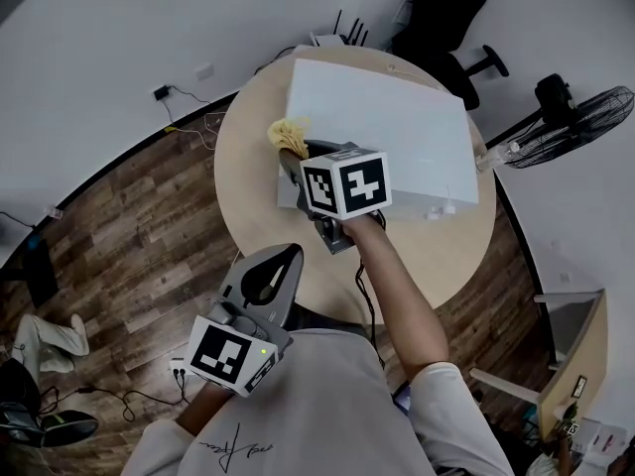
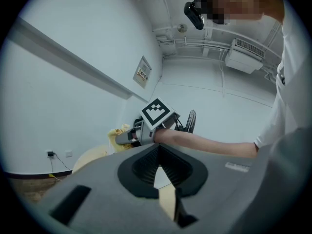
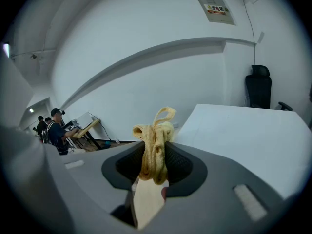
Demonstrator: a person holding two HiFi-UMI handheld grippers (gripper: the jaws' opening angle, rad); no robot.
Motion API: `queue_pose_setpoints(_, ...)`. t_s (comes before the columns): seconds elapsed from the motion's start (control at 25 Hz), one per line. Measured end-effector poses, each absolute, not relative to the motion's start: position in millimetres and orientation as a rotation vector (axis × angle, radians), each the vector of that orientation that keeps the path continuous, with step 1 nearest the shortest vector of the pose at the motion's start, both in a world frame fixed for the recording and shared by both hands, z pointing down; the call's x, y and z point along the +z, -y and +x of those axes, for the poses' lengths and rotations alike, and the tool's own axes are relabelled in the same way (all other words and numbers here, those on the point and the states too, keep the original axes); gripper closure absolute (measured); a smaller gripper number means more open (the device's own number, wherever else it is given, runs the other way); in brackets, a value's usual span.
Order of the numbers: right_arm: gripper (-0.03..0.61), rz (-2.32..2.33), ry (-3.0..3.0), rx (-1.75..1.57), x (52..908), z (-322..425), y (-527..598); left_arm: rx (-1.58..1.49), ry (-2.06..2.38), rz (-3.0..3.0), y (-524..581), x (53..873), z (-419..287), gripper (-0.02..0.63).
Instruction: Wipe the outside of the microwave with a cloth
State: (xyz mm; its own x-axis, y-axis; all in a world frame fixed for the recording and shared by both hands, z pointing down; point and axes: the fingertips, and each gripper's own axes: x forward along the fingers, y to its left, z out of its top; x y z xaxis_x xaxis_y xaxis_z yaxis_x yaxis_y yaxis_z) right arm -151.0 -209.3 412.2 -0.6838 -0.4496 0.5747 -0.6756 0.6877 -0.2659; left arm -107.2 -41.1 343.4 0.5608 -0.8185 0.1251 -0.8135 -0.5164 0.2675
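Observation:
The white microwave (image 1: 387,127) stands on the round wooden table (image 1: 248,196). My right gripper (image 1: 295,159) is shut on a bunched yellow cloth (image 1: 290,134), held at the microwave's left side near its top edge. In the right gripper view the cloth (image 3: 155,138) sticks up from between the jaws of the gripper (image 3: 155,155), with the microwave's white top (image 3: 243,135) just to the right. My left gripper (image 1: 281,263) hangs low near the table's front edge, shut and holding nothing. The left gripper view shows the right gripper's marker cube (image 2: 157,112) and the cloth (image 2: 119,133) ahead.
A black office chair (image 1: 446,13) and a floor fan (image 1: 580,122) stand behind the table on the right. A router (image 1: 339,36) sits at the table's far edge. Cables lie on the wood floor (image 1: 119,236) at left. A desk (image 1: 575,350) is at the right.

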Motion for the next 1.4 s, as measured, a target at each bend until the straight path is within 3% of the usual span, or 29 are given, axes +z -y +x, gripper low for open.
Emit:
queue_pose_setpoints(0.6, 0.448, 1.068, 2.604, 0.676, 370.6, -29.0, 179.8, 0.019, 1.436, 2.46, 41.4, 343.1, -88.1, 0.621)
queue_pose_setpoints(1.4, 0.448, 1.299, 2.558, 0.665, 380.3, 133.9, 89.8, 0.071, 1.524, 2.413, 24.8, 355.9, -45.1, 0.623)
